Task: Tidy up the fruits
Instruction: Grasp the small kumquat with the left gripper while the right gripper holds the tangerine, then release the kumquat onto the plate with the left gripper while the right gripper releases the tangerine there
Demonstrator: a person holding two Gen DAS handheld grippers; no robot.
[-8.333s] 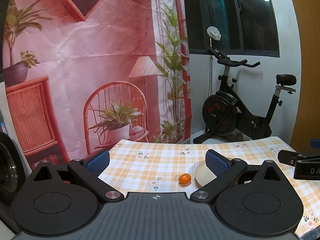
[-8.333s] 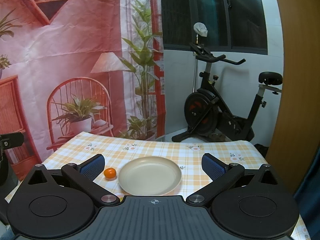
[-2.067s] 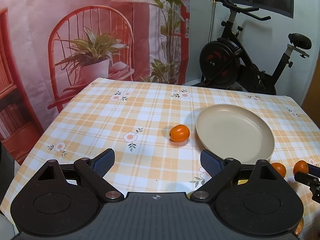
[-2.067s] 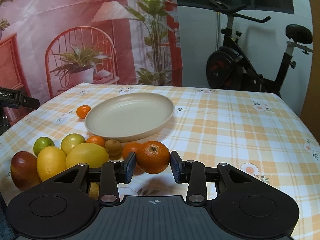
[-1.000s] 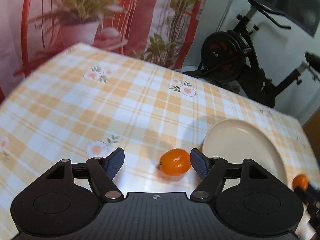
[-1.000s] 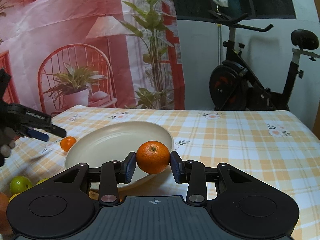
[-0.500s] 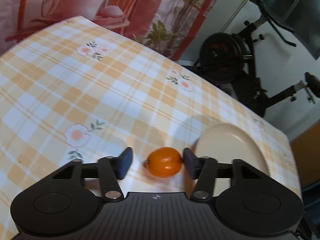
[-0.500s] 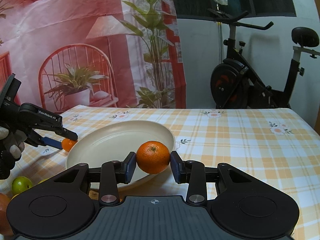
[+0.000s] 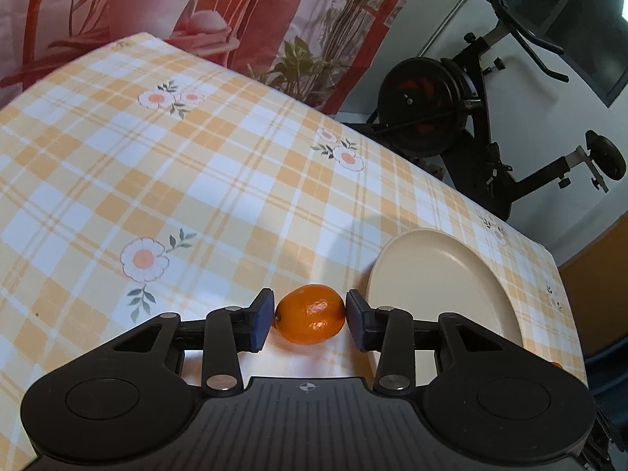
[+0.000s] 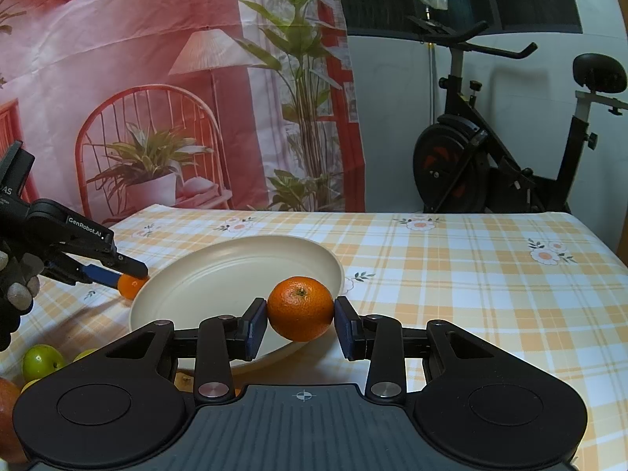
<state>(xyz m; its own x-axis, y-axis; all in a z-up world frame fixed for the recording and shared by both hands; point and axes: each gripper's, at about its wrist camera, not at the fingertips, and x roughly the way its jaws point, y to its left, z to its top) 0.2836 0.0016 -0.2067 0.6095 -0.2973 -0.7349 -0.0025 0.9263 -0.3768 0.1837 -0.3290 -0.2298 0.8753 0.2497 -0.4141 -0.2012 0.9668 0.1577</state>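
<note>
A small oval orange fruit (image 9: 310,320) lies on the checked tablecloth just left of the cream plate (image 9: 443,271). My left gripper (image 9: 309,312) straddles it, jaws closing, and both blue pads touch its sides. In the right wrist view this gripper (image 10: 131,276) reaches in from the left onto the same fruit (image 10: 131,286) beside the plate (image 10: 219,274). My right gripper (image 10: 300,316) is shut on a round mandarin (image 10: 300,308), held in the air over the plate's near rim.
A green lime (image 10: 39,361) and a red apple (image 10: 6,412) lie at the lower left of the right wrist view. A gloved hand (image 10: 15,282) holds the left gripper. An exercise bike (image 10: 490,165) stands beyond the table's far edge.
The left jaws have narrowed from wide apart until the pads meet the small orange fruit, and the gripper has tipped further down. The right gripper and its mandarin have stayed still.
</note>
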